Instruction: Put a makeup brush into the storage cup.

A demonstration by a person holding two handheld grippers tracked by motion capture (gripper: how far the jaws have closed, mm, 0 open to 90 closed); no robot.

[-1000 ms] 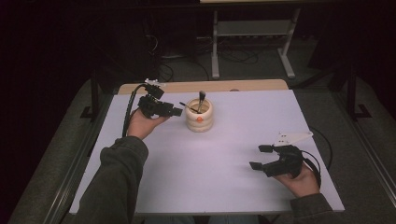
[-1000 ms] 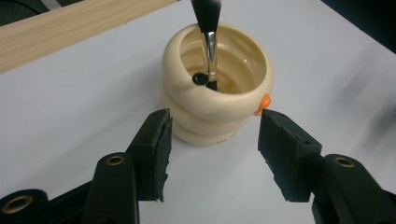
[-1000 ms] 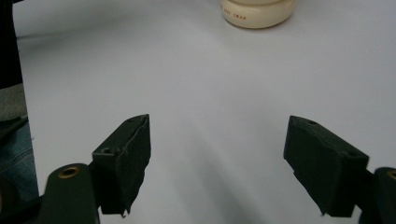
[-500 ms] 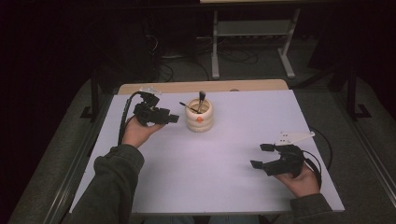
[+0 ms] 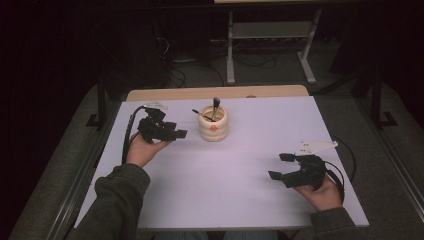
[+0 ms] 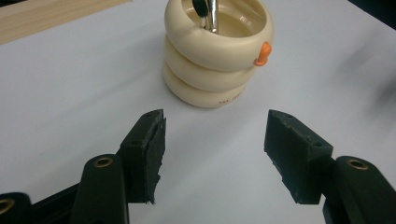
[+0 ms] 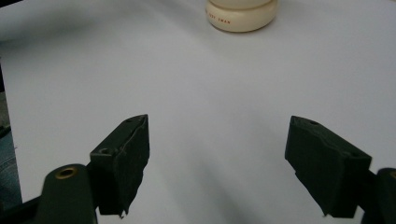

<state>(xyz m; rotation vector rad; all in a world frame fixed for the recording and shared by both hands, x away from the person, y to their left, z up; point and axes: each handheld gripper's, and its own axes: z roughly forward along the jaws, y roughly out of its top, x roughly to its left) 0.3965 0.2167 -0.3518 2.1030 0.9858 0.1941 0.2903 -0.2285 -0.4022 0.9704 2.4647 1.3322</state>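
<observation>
Two grippers at work: left gripper (image 5: 176, 134) just beside cream ringed holder (image 5: 213, 125), jaws just been opening, spread wide, nothing between; right gripper (image 5: 279, 166) well apart, jaws released, empty. Holder upright toward back of white surface (image 5: 240, 200), makeup brush (image 5: 215, 106) standing inside. Best approach, likely: level, centred on holder's rings, squeezing gently, clear of brush handles.
</observation>
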